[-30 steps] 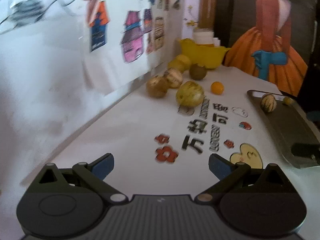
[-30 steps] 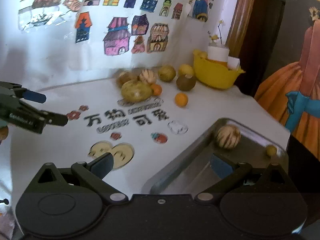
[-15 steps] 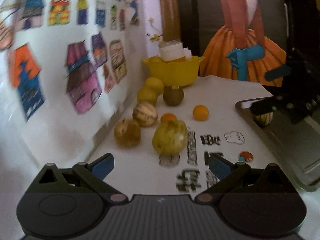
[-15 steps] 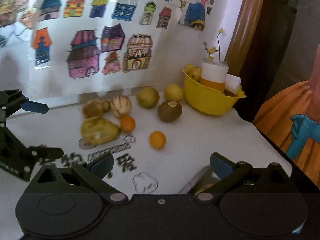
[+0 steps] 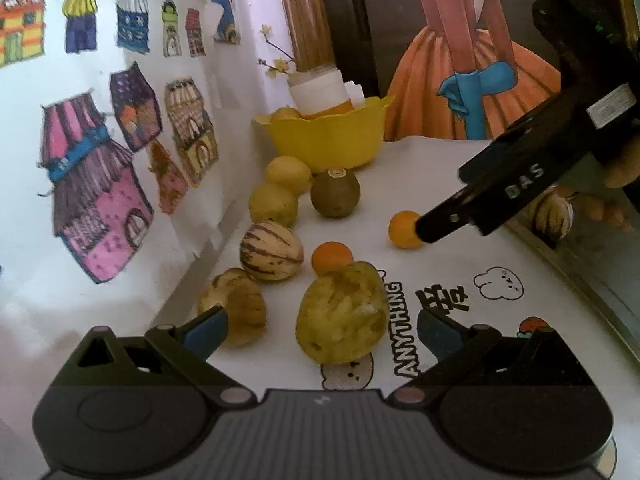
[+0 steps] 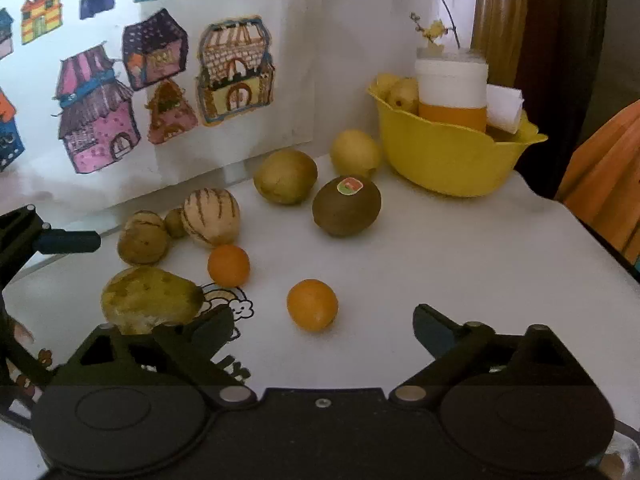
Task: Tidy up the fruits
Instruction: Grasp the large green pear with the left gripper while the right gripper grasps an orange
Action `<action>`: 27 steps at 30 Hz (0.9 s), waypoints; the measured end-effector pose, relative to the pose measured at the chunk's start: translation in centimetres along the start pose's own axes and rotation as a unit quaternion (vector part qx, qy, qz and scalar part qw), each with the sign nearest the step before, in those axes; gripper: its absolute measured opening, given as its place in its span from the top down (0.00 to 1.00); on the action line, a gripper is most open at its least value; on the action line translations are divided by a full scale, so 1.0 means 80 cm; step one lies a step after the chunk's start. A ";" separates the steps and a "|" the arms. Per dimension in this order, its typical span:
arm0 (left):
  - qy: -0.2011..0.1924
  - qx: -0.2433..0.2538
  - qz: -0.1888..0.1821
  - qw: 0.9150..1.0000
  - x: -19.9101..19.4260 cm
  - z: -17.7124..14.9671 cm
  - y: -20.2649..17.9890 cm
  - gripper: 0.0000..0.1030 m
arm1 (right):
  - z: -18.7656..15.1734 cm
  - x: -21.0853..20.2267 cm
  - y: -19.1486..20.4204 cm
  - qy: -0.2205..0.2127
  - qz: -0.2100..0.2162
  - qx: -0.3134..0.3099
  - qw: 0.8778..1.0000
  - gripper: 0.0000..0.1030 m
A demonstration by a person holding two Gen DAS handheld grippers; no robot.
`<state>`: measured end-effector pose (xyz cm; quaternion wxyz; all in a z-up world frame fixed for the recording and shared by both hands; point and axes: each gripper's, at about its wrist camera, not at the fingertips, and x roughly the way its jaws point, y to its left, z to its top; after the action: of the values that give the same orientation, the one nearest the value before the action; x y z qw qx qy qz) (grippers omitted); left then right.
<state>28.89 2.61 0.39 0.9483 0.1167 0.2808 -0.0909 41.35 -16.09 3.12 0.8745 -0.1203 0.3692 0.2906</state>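
A white bench (image 6: 460, 264) holds loose fruit along its wall edge, with a yellow bowl (image 6: 444, 156) in the far corner. The right gripper (image 6: 324, 322) hangs just short of a small orange (image 6: 312, 305) lying alone toward the middle of the bench; its jaws stand wide, have just been closing a little, and hold nothing — the orange sits ahead of the tips, not yet between them. The left gripper (image 5: 322, 330) is also wide open and empty, with a large yellow-green fruit (image 5: 340, 314) just ahead between its fingers, seemingly untouched. A second orange (image 6: 229, 265) lies near that fruit, a kiwi (image 6: 346, 206) nearer the bowl. A metal tray (image 5: 580, 264) at the bench's right edge already carries a striped fruit (image 5: 554, 216). The step in hand looks like picking up the lone orange. To do it well, the right gripper should come forward and down until the orange sits centred between the pads, then close gently at its widest part — a round fruit will roll off if nudged by one finger first.
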 end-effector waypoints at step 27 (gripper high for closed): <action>0.048 -0.028 -0.035 0.998 0.041 0.015 0.009 0.42 | 0.000 0.058 0.002 0.020 0.008 0.038 0.999 0.51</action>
<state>32.41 2.61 -0.34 0.9329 0.0843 0.3321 -0.1109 43.86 -13.99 -0.18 0.8685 -0.0896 0.3982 0.2814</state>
